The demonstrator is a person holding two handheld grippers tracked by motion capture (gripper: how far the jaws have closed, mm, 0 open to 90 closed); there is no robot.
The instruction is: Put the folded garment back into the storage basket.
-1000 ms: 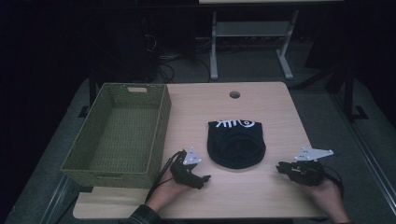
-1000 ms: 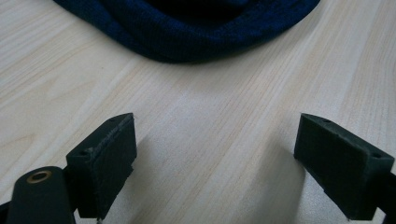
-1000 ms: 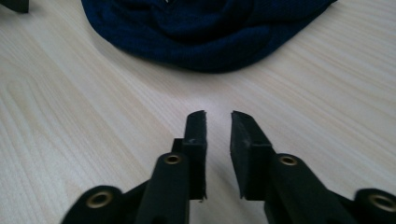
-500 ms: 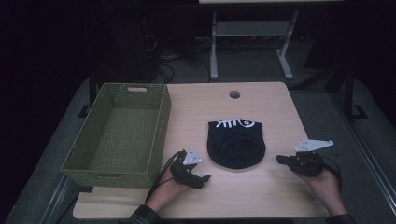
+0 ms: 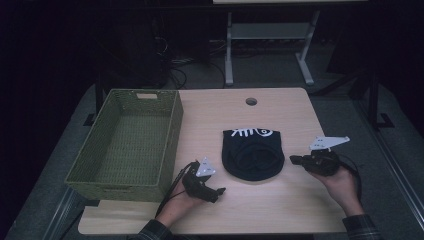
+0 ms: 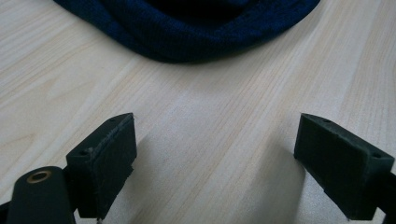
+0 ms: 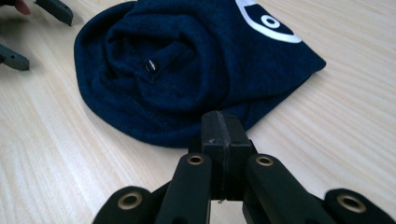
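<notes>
Dark blue knit hat [image 5: 252, 154] is laid flat on the tabletop [image 5: 280, 115], mid-front, between the two tongs, just right of the green woven basket [image 5: 127, 142]. White print on the hat's far edge is seen, not legible; in the right gripper view it is cut off by the frame top. A small metal eyelet is seen in the hat's folds there.

Left tongs [image 5: 220, 190] are held low near the tabletop's front, spread wide, nothing between them; in the left gripper view the hat [image 6: 196, 28] is ahead, apart from them, its upper part cropped.

Right tongs [image 5: 294, 160] are pressed together, empty, tips just beside the hat's right edge [image 7: 196, 79]; contact cannot be told. Scene is dim; the floor behind is hard to make out.
</notes>
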